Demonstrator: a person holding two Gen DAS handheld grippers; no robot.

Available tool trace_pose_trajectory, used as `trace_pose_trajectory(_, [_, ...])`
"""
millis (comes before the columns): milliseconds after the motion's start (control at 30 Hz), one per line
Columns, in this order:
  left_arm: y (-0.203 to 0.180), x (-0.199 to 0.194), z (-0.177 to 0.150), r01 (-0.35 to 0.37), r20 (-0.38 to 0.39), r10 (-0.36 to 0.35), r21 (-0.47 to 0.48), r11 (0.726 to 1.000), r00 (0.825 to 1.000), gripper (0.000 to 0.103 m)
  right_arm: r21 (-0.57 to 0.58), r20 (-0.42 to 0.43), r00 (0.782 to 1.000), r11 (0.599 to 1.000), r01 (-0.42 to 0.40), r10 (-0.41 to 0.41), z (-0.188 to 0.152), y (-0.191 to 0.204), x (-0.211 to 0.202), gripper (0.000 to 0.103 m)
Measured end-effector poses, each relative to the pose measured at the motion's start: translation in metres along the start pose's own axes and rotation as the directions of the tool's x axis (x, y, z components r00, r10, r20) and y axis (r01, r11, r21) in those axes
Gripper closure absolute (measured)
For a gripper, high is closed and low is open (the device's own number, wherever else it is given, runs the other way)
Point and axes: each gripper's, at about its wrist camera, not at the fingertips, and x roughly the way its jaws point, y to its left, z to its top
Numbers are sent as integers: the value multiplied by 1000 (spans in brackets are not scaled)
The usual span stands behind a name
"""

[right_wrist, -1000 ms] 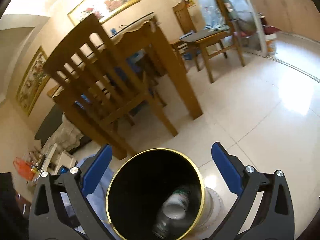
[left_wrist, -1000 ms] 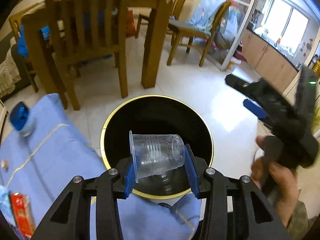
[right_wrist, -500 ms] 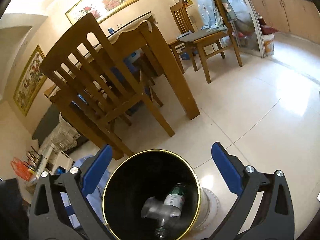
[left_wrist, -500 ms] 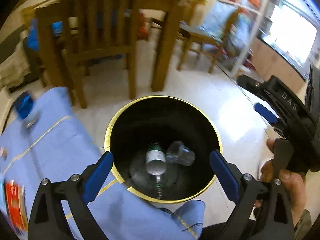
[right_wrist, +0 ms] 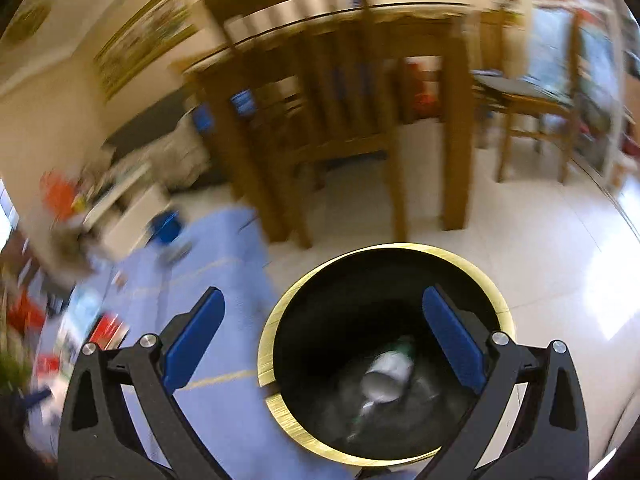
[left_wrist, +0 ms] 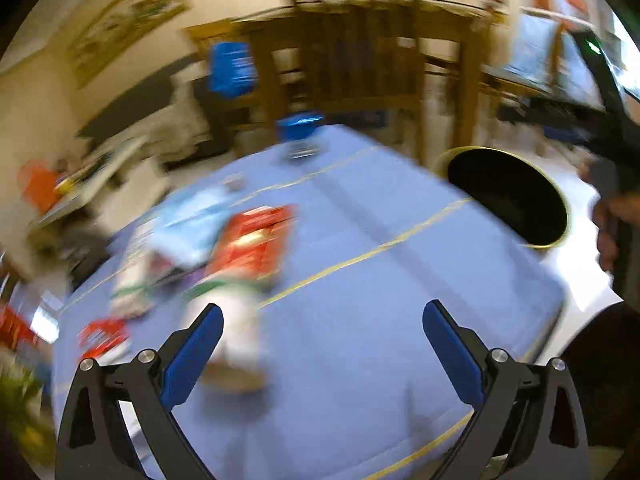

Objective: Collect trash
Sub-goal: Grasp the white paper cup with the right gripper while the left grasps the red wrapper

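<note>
Left wrist view, blurred: left gripper (left_wrist: 322, 346) is hanging wide open with nothing between its jaws, which have just been opening, over the blue-clothed bench (left_wrist: 360, 300). Trash is lying at 10 o'clock: red box (left_wrist: 252, 240), pale wrapper (left_wrist: 188, 226). Bin (left_wrist: 508, 196) is sitting at 2 o'clock, off the bench edge.

Right wrist view: right gripper (right_wrist: 322, 338) is gaping wide, empty, over the bin (right_wrist: 276, 344). Bottle (right_wrist: 386, 370) is lying inside. Bench (right_wrist: 224, 280) is showing at 9 o'clock.
</note>
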Motion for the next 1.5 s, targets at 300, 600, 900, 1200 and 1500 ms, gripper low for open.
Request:
trace_pose_trajectory(300, [150, -45, -50, -91, 38, 108, -313, 945, 993, 7, 106, -308, 842, 896, -432, 443, -90, 153, 24, 5])
trace_pose_trajectory(600, [212, -43, -95, -116, 31, 144, -438, 891, 989, 7, 100, -396, 815, 902, -420, 423, -99, 230, 27, 5])
trace_pose_trajectory(900, [240, -43, -115, -95, 41, 132, -491, 866, 990, 7, 41, -468, 832, 948, -314, 296, -111, 266, 51, 14])
trace_pose_trajectory(1200, [244, -27, -111, 15, 48, 10, -498, 867, 999, 7, 9, -463, 798, 902, -431, 386, -117, 261, 34, 50])
trace_pose_trajectory(1500, [261, 39, -51, 105, -15, -122, -410, 906, 992, 7, 18, -422, 787, 872, -490, 451, -108, 247, 14, 53])
